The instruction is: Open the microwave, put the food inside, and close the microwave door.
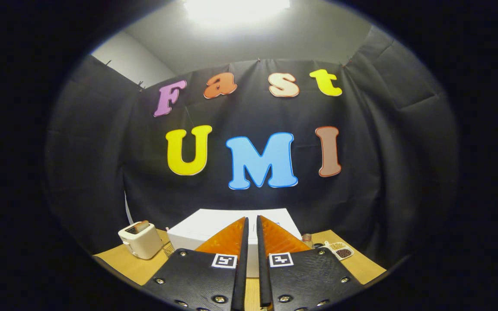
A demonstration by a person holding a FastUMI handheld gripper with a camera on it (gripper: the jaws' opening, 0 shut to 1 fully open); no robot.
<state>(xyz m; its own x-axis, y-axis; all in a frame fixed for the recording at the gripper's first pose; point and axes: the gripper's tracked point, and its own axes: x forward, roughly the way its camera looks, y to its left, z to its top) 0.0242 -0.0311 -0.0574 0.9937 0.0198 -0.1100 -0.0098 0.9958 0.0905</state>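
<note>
- The claw [251, 222] sits high above the counter [121, 264], its two orange fingers [227, 239] drawn almost together with just a thin slit between them — closed and holding nothing.
- Just beyond the fingertips is the white microwave [193, 231], seen from above and partly hidden behind the fingers. Can't tell from here where the door or handle is, or whether it's shut, though I'd guess nothing has been opened yet.
- To the microwave's left there's a cream toaster [140, 239] with a slice of bread poking out of the slot.
- On its right, near the counter's far edge, sits a small tray [339, 249] of what looks like brown and pale bits — probably the food, too small to say for sure. A little jar [307, 238] stands between it and the microwave.
- What could go wrong: the claw has to open first, or it'll just bump the door. Coming down blind on the handle could shove the whole microwave back.
- That tray looks shallow, so a tilted grip would spill it.
</note>
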